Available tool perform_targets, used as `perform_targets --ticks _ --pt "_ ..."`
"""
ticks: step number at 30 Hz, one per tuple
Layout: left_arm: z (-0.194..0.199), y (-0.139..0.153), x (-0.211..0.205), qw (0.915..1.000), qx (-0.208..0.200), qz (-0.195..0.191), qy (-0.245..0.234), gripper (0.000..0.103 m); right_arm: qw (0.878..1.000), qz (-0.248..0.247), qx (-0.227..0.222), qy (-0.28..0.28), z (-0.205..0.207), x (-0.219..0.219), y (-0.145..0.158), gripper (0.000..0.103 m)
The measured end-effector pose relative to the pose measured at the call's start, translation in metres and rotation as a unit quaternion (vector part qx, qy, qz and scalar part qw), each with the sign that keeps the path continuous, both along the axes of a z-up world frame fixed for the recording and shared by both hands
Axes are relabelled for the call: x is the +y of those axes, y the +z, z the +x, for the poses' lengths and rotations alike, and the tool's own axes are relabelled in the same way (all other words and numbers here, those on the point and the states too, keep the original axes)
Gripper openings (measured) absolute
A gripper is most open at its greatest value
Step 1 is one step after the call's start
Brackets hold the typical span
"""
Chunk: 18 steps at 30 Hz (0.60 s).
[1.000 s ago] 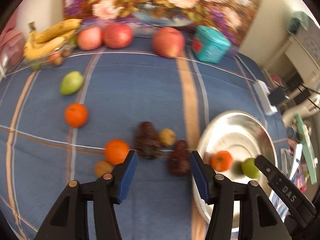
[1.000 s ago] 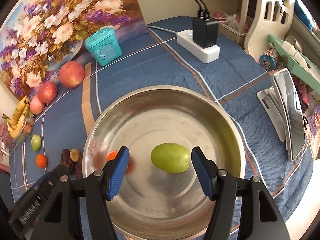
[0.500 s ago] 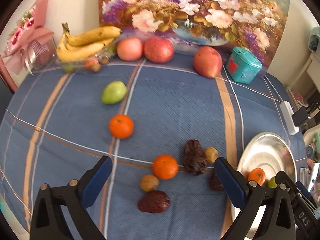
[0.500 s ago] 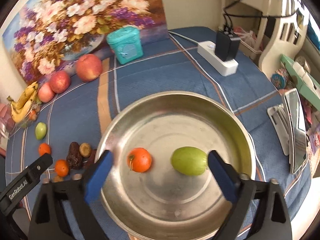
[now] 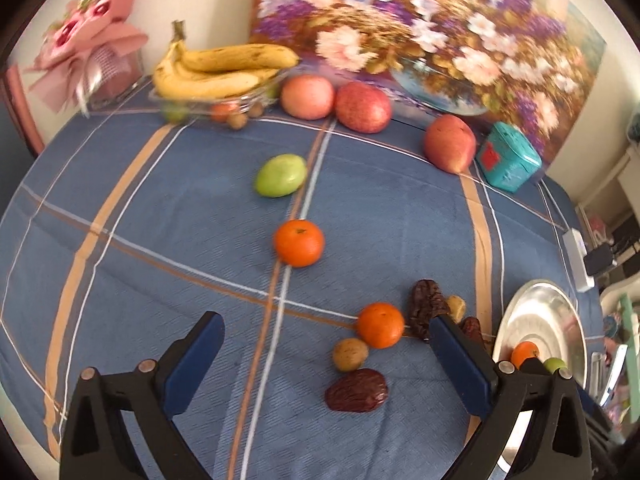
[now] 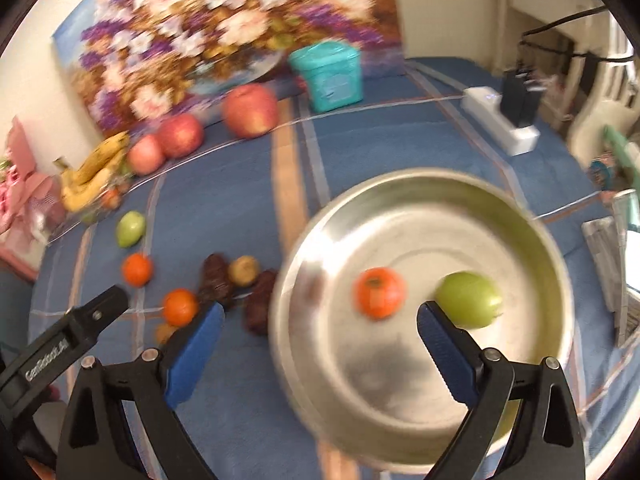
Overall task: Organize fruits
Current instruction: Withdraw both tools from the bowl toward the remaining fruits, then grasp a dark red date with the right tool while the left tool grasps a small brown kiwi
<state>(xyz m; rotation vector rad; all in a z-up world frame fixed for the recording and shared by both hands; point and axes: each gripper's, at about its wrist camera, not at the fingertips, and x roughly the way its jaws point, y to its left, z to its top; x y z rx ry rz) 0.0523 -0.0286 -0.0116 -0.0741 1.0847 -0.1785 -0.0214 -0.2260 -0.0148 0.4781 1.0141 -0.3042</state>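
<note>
A steel bowl (image 6: 536, 248) holds an orange (image 6: 379, 292) and a green fruit (image 6: 468, 299); it also shows at the right edge of the left wrist view (image 5: 536, 312). On the blue cloth lie two oranges (image 5: 299, 242) (image 5: 380, 325), a green fruit (image 5: 281, 175), dark dates (image 5: 357, 390) (image 5: 426, 307) and small brown fruits (image 5: 350, 354). My left gripper (image 5: 325, 364) is open and empty above the cloth, just left of the dates. My right gripper (image 6: 318, 344) is open and empty above the bowl's left rim.
Three red apples (image 5: 363, 106) line the back by a flower painting (image 5: 420, 28). Bananas (image 5: 220, 70) lie in a glass dish at the back left. A teal tin (image 5: 508, 158) stands back right. A power strip (image 6: 500, 124) and a phone stand (image 6: 616, 280) are right of the bowl.
Both grippers opened wider and pulled back and left. The orange came to rest in the bowl beside the green fruit.
</note>
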Motion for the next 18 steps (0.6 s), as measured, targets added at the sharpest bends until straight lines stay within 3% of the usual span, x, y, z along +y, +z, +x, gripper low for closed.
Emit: perform_targets --ticks 4,9,12,18 --pt "-0.002 0.0 0.019 0.9994 0.0 -0.03 0.017 0.103 1.0 0.018 -0.002 0.016 0.004 0.014 -0.002 0.097" --pt "0.0 -0.005 0.032 0.9992 0.023 -0.022 0.024 0.103 0.999 0.026 -0.001 0.029 0.005 0.031 0.0 0.097" --pt "0.002 -0.008 0.037 0.9991 0.03 0.004 0.029 0.103 0.998 0.036 -0.009 0.045 0.01 0.044 0.003 0.097" --pt "0.007 -0.02 0.056 0.9968 0.055 -0.003 0.058 0.103 0.996 0.041 0.0 0.081 0.024 0.072 -0.003 0.096"
